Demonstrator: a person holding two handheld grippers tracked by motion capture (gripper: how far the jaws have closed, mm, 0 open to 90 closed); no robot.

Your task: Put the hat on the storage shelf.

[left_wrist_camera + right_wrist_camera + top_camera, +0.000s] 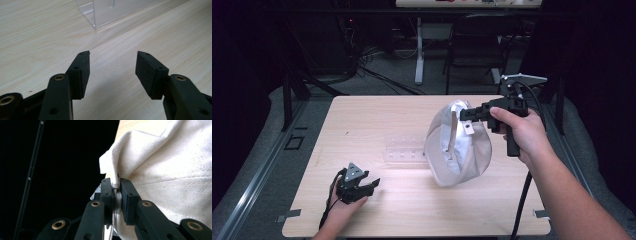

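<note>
A white cloth cap (457,145) hangs above the right half of the wooden table (362,125), lifted by its rim. My right gripper (467,115) is shut on that rim, and the right gripper view shows the cream fabric (170,165) pinched between the two black pads (126,200). My left gripper (367,187) rests low at the table's front left, held in a hand. Its jaws stand open in the left gripper view, with bare wood between the pads (147,72).
A clear plastic stand (404,150) sits at the table's middle, just left of the cap; its corner (100,15) is ahead of the left jaws. Behind the table are a chair (477,45) and a desk leg (418,50) on a dark floor with cables.
</note>
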